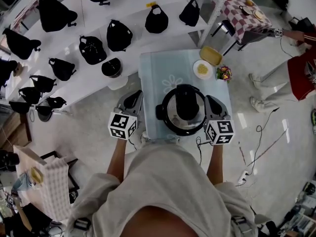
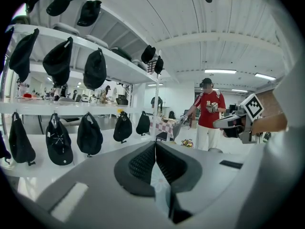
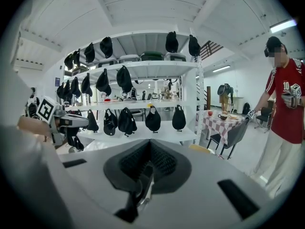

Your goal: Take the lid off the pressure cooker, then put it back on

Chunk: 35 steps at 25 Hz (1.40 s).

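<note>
I look steeply down from the head view at the pressure cooker (image 1: 167,125), which stands near the front edge of a small table (image 1: 158,70) covered with a pale blue cloth. Its lid (image 1: 174,113) is on the pot, with a black handle (image 1: 186,101) running across the top.

My left gripper (image 1: 133,97) is to the left of the cooker, by the table's left edge and apart from the pot. In the left gripper view its jaws are pressed together with nothing between them.

My right gripper (image 1: 211,100) is just beside the cooker's right side, and I cannot tell whether it touches the pot. In the right gripper view its jaws also meet and hold nothing.

At the far right of the table are a yellow dish (image 1: 211,56), a white plate (image 1: 202,69) with something yellow on it, and a small bunch of flowers (image 1: 223,73). Beyond the table, white shelves (image 1: 94,73) carry many black caps (image 1: 119,35). A person in a red top (image 1: 302,73) stands to the right, near a second table with a checked cloth (image 1: 244,11).
</note>
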Each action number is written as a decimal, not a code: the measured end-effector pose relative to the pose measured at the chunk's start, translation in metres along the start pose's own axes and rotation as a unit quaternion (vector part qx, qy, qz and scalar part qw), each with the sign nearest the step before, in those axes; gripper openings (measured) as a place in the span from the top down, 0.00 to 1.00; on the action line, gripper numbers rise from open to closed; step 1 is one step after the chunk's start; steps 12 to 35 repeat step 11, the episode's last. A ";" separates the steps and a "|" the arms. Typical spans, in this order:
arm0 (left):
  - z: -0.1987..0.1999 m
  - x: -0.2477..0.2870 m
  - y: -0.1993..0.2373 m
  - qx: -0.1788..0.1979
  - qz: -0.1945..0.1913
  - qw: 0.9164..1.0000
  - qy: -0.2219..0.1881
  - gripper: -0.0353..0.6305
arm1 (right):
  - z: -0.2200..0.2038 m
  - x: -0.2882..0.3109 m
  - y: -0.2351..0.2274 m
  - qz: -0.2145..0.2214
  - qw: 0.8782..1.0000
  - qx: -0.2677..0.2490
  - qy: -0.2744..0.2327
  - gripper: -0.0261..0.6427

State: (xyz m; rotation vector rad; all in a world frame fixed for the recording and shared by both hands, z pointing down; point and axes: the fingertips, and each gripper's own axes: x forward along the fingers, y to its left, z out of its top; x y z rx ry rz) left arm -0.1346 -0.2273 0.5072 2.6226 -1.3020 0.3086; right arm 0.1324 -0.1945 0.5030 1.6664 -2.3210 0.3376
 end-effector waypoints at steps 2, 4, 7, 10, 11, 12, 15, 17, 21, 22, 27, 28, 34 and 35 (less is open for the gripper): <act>0.000 0.000 0.001 0.000 0.000 1.000 0.000 0.93 | 0.000 0.000 0.001 0.001 1.000 0.000 0.001 0.96; 0.001 -0.001 0.001 -0.001 0.001 1.000 0.000 0.93 | 0.000 0.001 0.002 0.001 1.000 -0.002 0.003 0.96; 0.000 -0.001 0.001 -0.001 0.001 1.000 -0.001 0.93 | -0.001 0.000 0.003 0.003 1.000 -0.003 0.005 0.96; 0.000 -0.002 0.000 -0.001 0.001 1.000 0.001 0.93 | -0.003 0.000 0.004 0.004 1.000 -0.003 0.007 0.96; -0.001 -0.002 0.000 -0.001 0.002 1.000 0.002 0.93 | -0.004 -0.001 0.005 0.005 1.000 -0.003 0.008 0.96; -0.001 -0.002 0.000 -0.001 0.002 1.000 0.002 0.93 | -0.004 -0.001 0.005 0.005 1.000 -0.003 0.008 0.96; -0.001 -0.002 0.000 -0.001 0.002 1.000 0.002 0.93 | -0.004 -0.001 0.005 0.005 1.000 -0.003 0.008 0.96; -0.001 -0.002 0.000 -0.001 0.002 1.000 0.002 0.93 | -0.004 -0.001 0.005 0.005 1.000 -0.003 0.008 0.96; -0.001 -0.002 0.000 -0.001 0.002 1.000 0.002 0.93 | -0.004 -0.001 0.005 0.005 1.000 -0.003 0.008 0.96; -0.001 -0.002 0.000 -0.001 0.002 1.000 0.002 0.93 | -0.004 -0.001 0.005 0.005 1.000 -0.003 0.008 0.96; -0.001 -0.002 0.000 -0.001 0.002 1.000 0.002 0.93 | -0.004 -0.001 0.005 0.005 1.000 -0.003 0.008 0.96; -0.001 -0.002 0.000 -0.001 0.002 1.000 0.002 0.93 | -0.004 -0.001 0.005 0.005 1.000 -0.003 0.008 0.96; -0.001 -0.002 0.000 -0.001 0.002 1.000 0.002 0.93 | -0.004 -0.001 0.005 0.005 1.000 -0.003 0.008 0.96; -0.001 -0.002 0.000 -0.001 0.002 1.000 0.002 0.93 | -0.004 -0.001 0.005 0.005 1.000 -0.003 0.008 0.96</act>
